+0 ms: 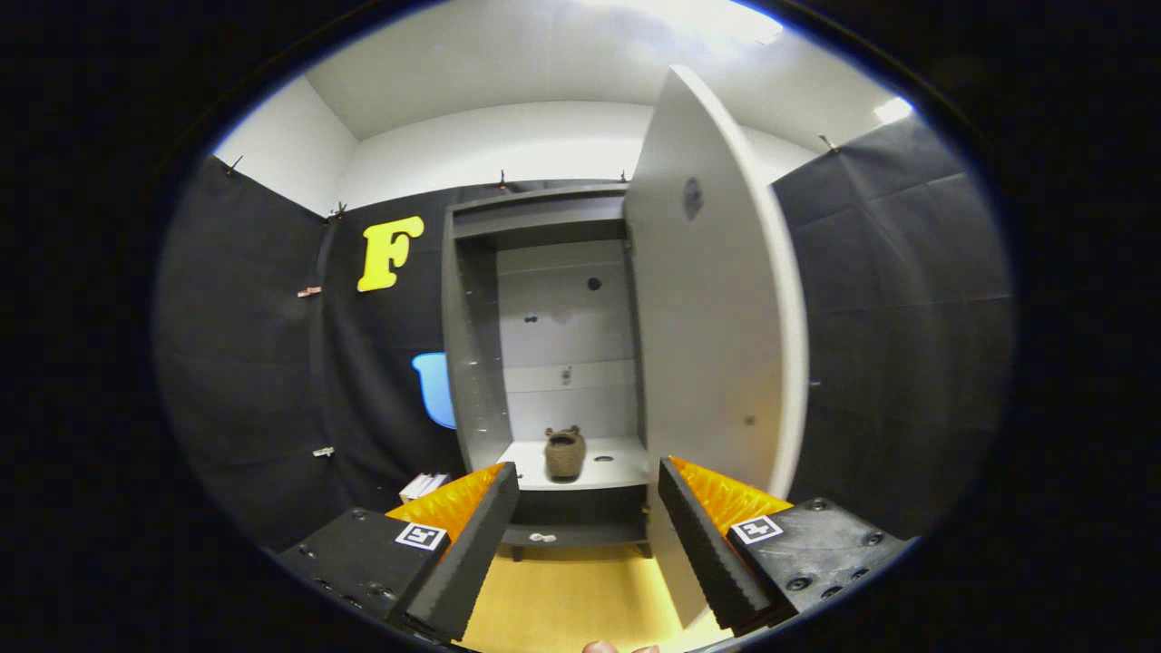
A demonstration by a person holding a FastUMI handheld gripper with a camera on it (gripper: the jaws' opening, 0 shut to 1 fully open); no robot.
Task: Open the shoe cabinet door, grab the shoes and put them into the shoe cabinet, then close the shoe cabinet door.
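Observation:
The grey shoe cabinet stands ahead against the booth wall with its door swung open to the right. A brown fuzzy shoe sits upright on the cabinet's pale shelf, well beyond my fingers. My gripper is open, with nothing between its fingers, and points at the cabinet from a distance. The right finger lies in front of the lower part of the open door.
The wooden floor stretches between me and the cabinet. A small white item lies under the shelf at the cabinet's base. Some white flat things rest on the floor to the cabinet's left. A fingertip shows below the gripper.

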